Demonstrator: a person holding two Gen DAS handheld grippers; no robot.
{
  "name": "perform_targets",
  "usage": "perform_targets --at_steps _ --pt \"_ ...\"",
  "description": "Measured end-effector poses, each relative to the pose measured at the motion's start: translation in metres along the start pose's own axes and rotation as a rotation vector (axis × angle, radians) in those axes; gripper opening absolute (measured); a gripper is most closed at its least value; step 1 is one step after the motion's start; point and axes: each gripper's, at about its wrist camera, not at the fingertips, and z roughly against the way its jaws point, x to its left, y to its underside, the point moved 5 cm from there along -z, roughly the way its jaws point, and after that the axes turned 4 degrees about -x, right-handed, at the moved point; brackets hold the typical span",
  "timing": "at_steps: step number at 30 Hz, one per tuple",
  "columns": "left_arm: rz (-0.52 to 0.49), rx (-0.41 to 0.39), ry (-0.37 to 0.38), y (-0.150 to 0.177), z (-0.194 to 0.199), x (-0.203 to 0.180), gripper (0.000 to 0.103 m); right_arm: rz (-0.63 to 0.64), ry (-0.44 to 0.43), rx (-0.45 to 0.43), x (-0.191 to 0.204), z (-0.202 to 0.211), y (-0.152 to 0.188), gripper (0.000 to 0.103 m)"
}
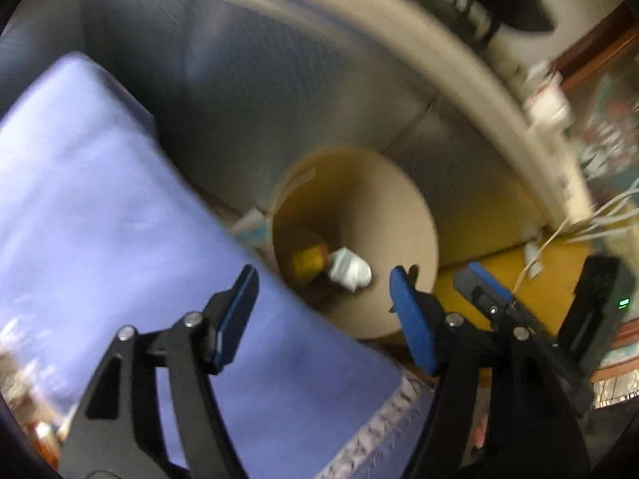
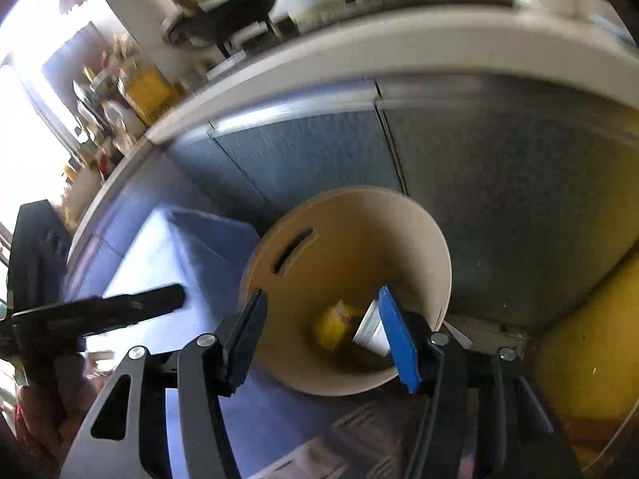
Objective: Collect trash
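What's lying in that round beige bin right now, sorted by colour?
Inside the beige bin:
Yellow: 1, a crumpled yellow wrapper
White: 1, a crumpled white paper
Total: 2 that show; the frames are blurred, so anything smaller would not show.

One round tan bin [image 2: 347,235] stands on the floor by the grey cabinets. Inside it lie two bits of trash: one yellow wrapper [image 2: 333,325] to the left and one white crumpled paper [image 2: 369,329] just right of it. One blue cloth [image 1: 100,207] lies left of the bin.
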Motion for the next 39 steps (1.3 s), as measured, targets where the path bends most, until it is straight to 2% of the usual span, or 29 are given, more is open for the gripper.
perform_targets --at_steps 2,5,7,8,10,12,13,14,16,18,21,23,25,27,29,30,31,32,33,34,36,39 --pt "-0.006 -0.126 0.022 0.013 0.061 0.008 0.065 0.029 -0.04 -0.072 0.018 0.028 0.011 0.057" --pt "-0.059 -0.279 -0.041 0.054 0.14 0.027 0.065 0.114 -0.106 -0.14 0.051 0.044 0.037 0.057" --pt "-0.061 -0.423 -0.152 0.107 0.21 0.058 0.066 0.187 -0.198 -0.139 0.085 0.04 0.055 0.057" --pt "-0.027 -0.464 -0.221 0.134 0.235 0.075 0.067 0.244 -0.26 -0.127 0.106 0.041 0.07 0.057" --pt "0.072 -0.521 -0.352 0.18 0.277 0.106 0.067 0.32 -0.324 -0.075 0.138 0.042 0.1 0.057" --pt "0.224 -0.56 -0.488 0.248 0.319 0.139 0.067 0.345 -0.418 0.008 0.163 0.051 0.136 0.057" --pt "0.27 -0.57 -0.531 0.274 0.333 0.15 0.067 0.375 -0.474 0.046 0.182 0.056 0.158 0.056" --pt "0.304 -0.574 -0.583 0.299 0.347 0.159 0.067 0.414 -0.498 0.061 0.191 0.064 0.177 0.056" --pt "0.359 -0.553 -0.733 0.352 0.366 0.178 0.067 0.517 -0.528 0.098 0.211 0.073 0.219 0.056" --pt "0.426 -0.526 -0.757 0.388 0.373 0.194 0.067 0.598 -0.576 0.187 0.235 0.074 0.259 0.056" --pt "0.505 -0.508 -0.662 0.419 0.361 0.199 0.067 0.671 -0.572 0.189 0.261 0.069 0.277 0.056" --pt "0.525 -0.499 -0.623 0.426 0.352 0.2 0.067 0.649 -0.585 0.227 0.274 0.055 0.282 0.056" --pt "0.523 -0.497 -0.564 0.428 0.345 0.198 0.067 0.592 -0.623 0.302 0.288 0.035 0.282 0.056" --pt "0.512 -0.486 -0.543 0.417 0.333 0.191 0.067 0.572 -0.655 0.392 0.3 0.028 0.292 0.056" --pt "0.492 -0.473 -0.536 0.396 0.32 0.183 0.067 0.59 -0.823 0.534 0.316 0.046 0.315 0.056" --pt "0.477 -0.469 -0.541 0.388 0.314 0.182 0.067 0.63 -0.859 0.528 0.317 0.059 0.318 0.056" --pt "0.462 -0.467 -0.546 0.38 0.308 0.181 0.068 0.692 -0.871 0.45 0.32 0.071 0.312 0.056" --pt "0.446 -0.459 -0.551 0.374 0.302 0.18 0.073 0.73 -0.856 0.356 0.318 0.077 0.3 0.056" --pt "0.428 -0.449 -0.566 0.368 0.295 0.178 0.079 0.747 -0.82 0.296 0.315 0.076 0.29 0.056" --pt "0.413 -0.441 -0.583 0.361 0.288 0.178 0.081 0.782 -0.738 0.213 0.31 0.069 0.274 0.056" --pt "0.365 -0.416 -0.618 0.346 0.271 0.174 0.082 0.829 -0.687 0.172 0.309 0.058 0.263 0.056" --pt "0.298 -0.365 -0.665 0.329 0.243 0.167 0.084 0.892 -0.621 0.186 0.308 0.03 0.254 0.056"
